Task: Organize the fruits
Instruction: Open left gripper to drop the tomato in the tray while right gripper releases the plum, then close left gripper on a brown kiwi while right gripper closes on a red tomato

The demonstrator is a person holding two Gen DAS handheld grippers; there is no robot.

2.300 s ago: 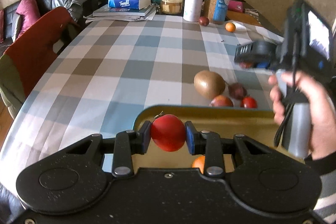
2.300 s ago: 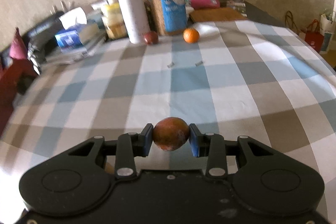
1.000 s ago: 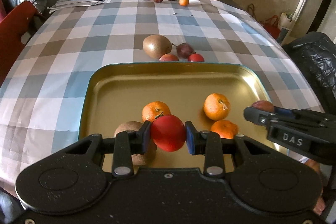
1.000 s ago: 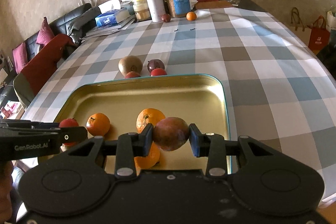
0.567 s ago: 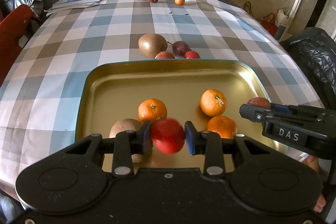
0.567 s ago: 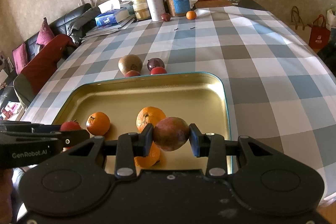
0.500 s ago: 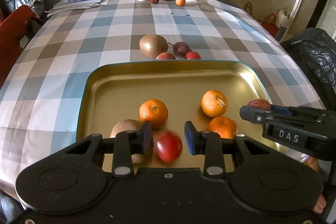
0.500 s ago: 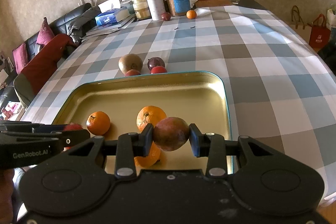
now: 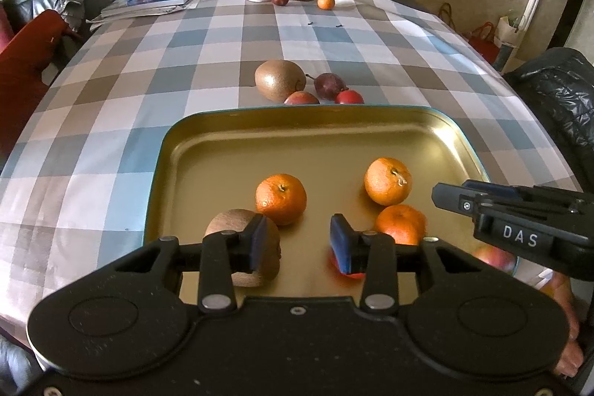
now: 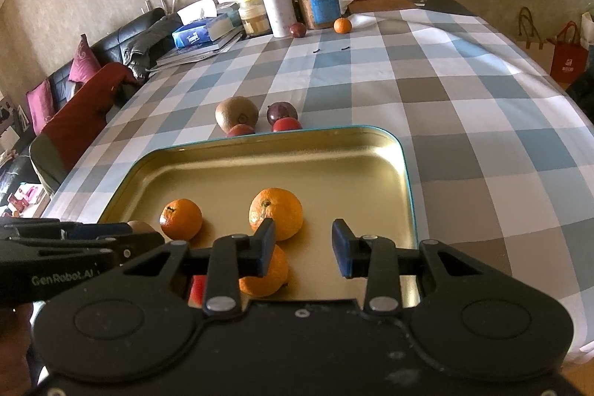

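Both grippers hang over the near end of the gold tray [image 9: 460, 132]. The left gripper [image 9: 295, 240] has just spread its fingers and holds nothing. The right gripper [image 10: 302, 247], narrowing slightly, is also empty. Three oranges [image 9: 281, 193] and a kiwi [image 9: 226, 225] lie in the tray.

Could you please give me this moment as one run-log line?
left gripper: jaws just opening, empty | right gripper: open, empty | red fruit: lying in tray
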